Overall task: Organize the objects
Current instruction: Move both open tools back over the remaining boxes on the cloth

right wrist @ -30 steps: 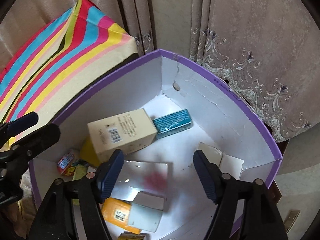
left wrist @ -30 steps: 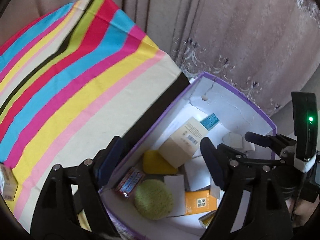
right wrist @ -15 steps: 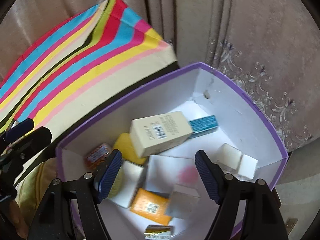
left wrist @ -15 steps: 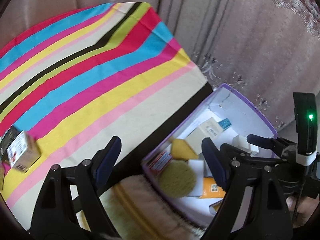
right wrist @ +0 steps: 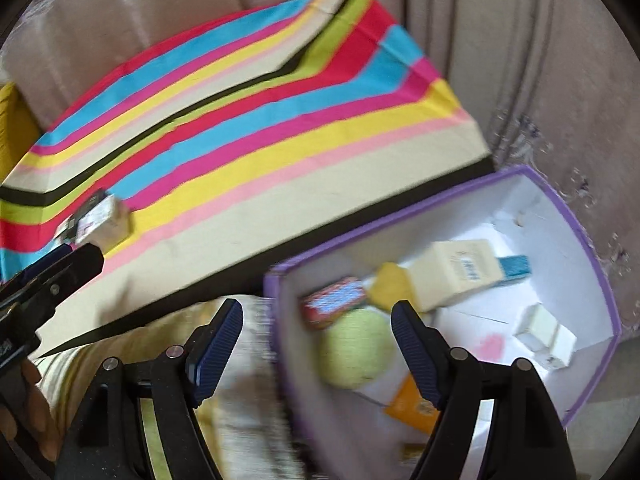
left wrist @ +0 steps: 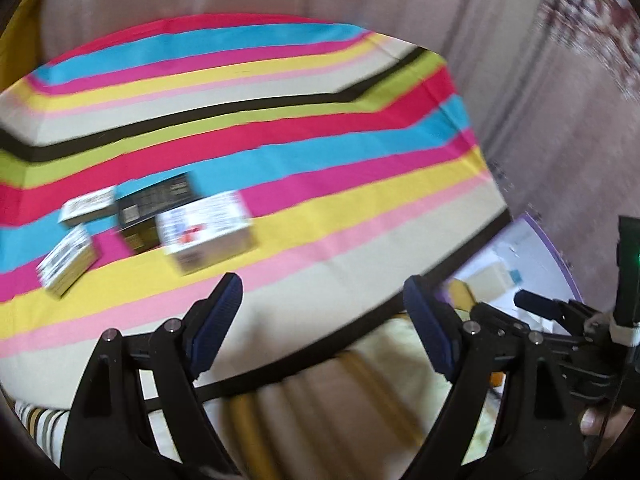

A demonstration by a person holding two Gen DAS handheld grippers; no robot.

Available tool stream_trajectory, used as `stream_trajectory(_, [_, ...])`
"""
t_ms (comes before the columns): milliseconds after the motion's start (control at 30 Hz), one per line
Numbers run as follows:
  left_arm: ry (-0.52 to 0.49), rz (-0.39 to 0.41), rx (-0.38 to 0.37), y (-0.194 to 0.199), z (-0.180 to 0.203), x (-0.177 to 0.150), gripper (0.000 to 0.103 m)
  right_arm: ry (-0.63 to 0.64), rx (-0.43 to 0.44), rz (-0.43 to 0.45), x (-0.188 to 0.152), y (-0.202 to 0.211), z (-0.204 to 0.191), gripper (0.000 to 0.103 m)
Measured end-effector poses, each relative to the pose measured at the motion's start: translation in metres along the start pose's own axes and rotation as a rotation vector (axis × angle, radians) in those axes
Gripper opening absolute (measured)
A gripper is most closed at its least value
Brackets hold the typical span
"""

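- Left hand-held gripper (left wrist: pixel 318 316): jaws wide apart, nothing between the pads; only striped cloth and a blurred pale fabric lie under the gap.
- Right hand-held gripper (right wrist: pixel 316 338): jaws apart and opening at this moment. The purple rim and a round green sponge (right wrist: pixel 354 348) show through the gap, but the pads touch neither; nothing held.
- Purple-edged white cardboard box (right wrist: pixel 572 216): ahead and to the right of the right hand-held gripper, beside the surface's edge. Already inside: green sponge, yellow sponge (right wrist: pixel 390 286), red-and-blue packet (right wrist: pixel 334 306), tall cream carton (right wrist: pixel 456 274), teal box (right wrist: pixel 516 266), orange packet (right wrist: pixel 412 404), small white blocks (right wrist: pixel 546 334).
- Multicolour striped cloth-covered surface (left wrist: pixel 320 152): four small cartons left on it, ahead and to the left of the left hand-held gripper: white printed carton (left wrist: pixel 208 230), dark carton (left wrist: pixel 156 208), two paler ones (left wrist: pixel 70 260) (left wrist: pixel 86 206). Frame blurred; labels unreadable.
- Judgement: well past halfway. Most items are boxed; the cluster of four remains. Left hand-held gripper is the nearer one for the next pick.
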State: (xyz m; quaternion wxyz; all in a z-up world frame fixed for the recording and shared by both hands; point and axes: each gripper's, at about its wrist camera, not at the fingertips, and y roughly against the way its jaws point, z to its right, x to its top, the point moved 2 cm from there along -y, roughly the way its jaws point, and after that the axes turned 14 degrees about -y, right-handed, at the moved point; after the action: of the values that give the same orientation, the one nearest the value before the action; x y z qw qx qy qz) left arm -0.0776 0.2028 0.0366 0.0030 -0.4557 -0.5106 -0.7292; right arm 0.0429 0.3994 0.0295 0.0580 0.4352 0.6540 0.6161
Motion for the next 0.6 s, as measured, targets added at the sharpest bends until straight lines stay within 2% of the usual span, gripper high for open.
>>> stream_trajectory(300, [0.216, -0.027, 0.167, 0.031, -0.101, -0.04, 0.09, 0.152, 0.039, -0.023, -0.015, -0.006, -0.069, 0.082])
stream_trajectory(467, [0.37, -0.036, 0.216, 0.037, -0.153, -0.058, 0.092, 0.201, 0.057, -0.024, -0.021, -0.009, -0.095, 0.082])
stream_trajectory(600, [0.487, -0.033, 0.225, 0.031, -0.185, -0.063, 0.094, 0.255, 0.074, -0.02, -0.025, -0.011, -0.113, 0.083])
